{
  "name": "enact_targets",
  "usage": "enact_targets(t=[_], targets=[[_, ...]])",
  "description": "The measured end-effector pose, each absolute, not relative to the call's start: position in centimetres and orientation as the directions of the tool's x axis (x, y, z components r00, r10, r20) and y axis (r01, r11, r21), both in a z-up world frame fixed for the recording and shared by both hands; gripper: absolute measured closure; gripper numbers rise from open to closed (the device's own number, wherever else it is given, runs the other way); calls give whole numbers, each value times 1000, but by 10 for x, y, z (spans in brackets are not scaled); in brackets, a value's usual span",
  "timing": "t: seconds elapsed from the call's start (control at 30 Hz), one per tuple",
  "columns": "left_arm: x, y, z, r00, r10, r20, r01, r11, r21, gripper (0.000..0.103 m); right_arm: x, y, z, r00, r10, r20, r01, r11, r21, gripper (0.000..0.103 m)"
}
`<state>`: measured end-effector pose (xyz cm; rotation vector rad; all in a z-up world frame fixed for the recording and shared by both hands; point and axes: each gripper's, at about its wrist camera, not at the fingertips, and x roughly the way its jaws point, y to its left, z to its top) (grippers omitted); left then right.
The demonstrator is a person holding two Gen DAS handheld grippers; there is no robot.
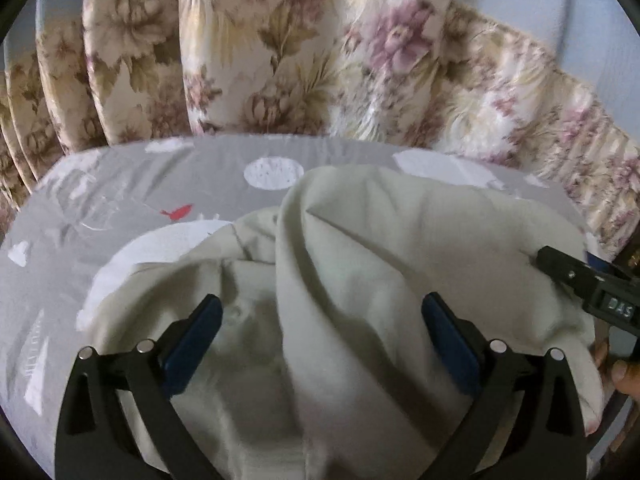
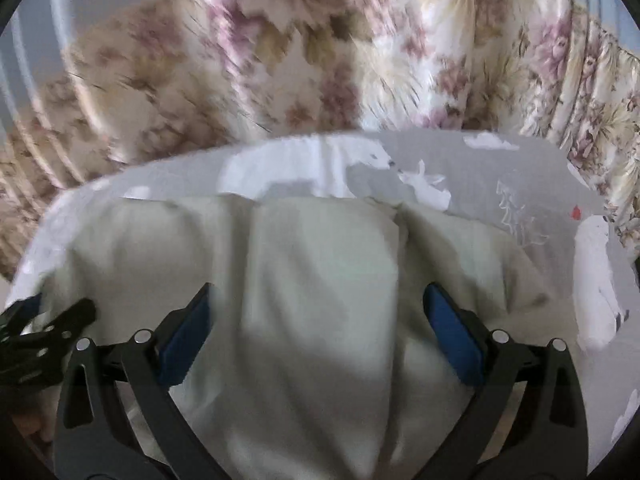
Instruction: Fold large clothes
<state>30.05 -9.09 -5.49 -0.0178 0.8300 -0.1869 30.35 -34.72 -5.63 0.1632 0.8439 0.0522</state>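
Note:
A large cream-white garment [image 1: 360, 264] lies bunched and creased on a grey bedsheet [image 1: 120, 200] with white prints. My left gripper [image 1: 320, 328] is open, its blue pads wide apart just above the cloth, holding nothing. The garment also fills the right wrist view [image 2: 320, 280]. My right gripper [image 2: 316, 320] is open over it, empty. The right gripper's black body shows at the right edge of the left wrist view [image 1: 592, 284]; the left one shows at the left edge of the right wrist view [image 2: 44, 336]. Both views are blurred.
Floral cushions [image 1: 304, 48] stand upright along the far edge of the bed, also in the right wrist view [image 2: 320, 52]. The grey sheet [image 2: 500, 184] extends beyond the garment on the far and outer sides. A hand [image 1: 620, 372] shows at the right edge.

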Motion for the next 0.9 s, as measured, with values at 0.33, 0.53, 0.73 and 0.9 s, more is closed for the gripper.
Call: enact_targets(t=[0.33,0.53,0.73,0.9], targets=[[220,-102,-39,690,-154,-707,198,980,-20,3,217,-329,-44,641,129,-757,-77,992,104,3],[233,-112,-79,578,-64,-813,190,980,58,2,229,-327,-80,543,82,-836,-48,997,66,3],[224,-99,-70,578,-148,-803,206,978,-32,2,223,-330,-73,539,95,-837,-44,995,84,3],[190,-91,-40,638,-197,-744,237,970,-53,2,185,-327,-44,598,142,-789,-65,990,129,3]])
